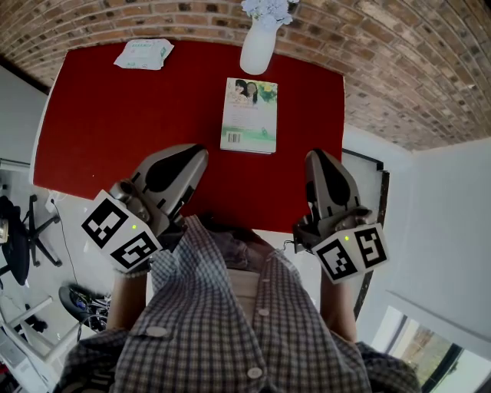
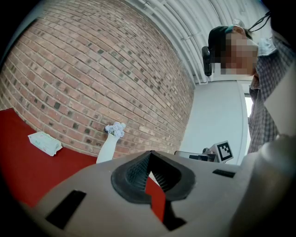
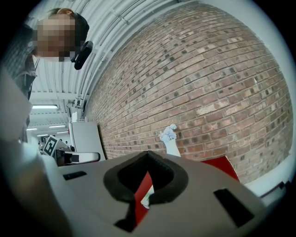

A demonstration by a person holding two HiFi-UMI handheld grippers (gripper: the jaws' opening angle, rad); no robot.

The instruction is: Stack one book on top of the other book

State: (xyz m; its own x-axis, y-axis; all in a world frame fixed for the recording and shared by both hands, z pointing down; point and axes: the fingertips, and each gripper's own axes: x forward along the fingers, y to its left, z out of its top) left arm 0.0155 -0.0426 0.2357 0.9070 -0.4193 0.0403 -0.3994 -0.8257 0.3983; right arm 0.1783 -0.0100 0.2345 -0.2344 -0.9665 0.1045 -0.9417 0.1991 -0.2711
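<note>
- Left claw [image 1: 196,156]: jaws pressed together and holding nothing. Its own view shows only a sliver of red between the ribbed pads. It sits above the near edge of the counter, with its marker cube [image 1: 121,230] close to the person's checked shirt [image 1: 230,322].
- Right claw [image 1: 317,158]: jaws pressed together and empty, level with the left claw and well apart from it. Its marker cube [image 1: 351,253] is at the person's side.
- Counter [image 1: 107,130]: red top, reaching from beneath both claw tips to the brick wall [image 1: 399,69].
- Book [image 1: 249,115]: lies flat, cover up, in green and white. It is ahead of both claws, in the lane between them and slightly nearer the right one. A stretch of red counter separates it from the tips, and it touches neither claw. Its near edge looks thick. Whether this is one volume or two stacked cannot be told.
- Vase [image 1: 258,47]: white and upright, just beyond the far end of the book at the wall side, ahead of the claws. It holds pale flowers [image 1: 267,8].
- Tissue packet [image 1: 143,54]: white with green print, far ahead and to the left of the left claw, at the counter's far corner. It is well apart from the book.
- Office chair [image 1: 17,230]: black, on the floor to the left of the left claw, off the counter.
</note>
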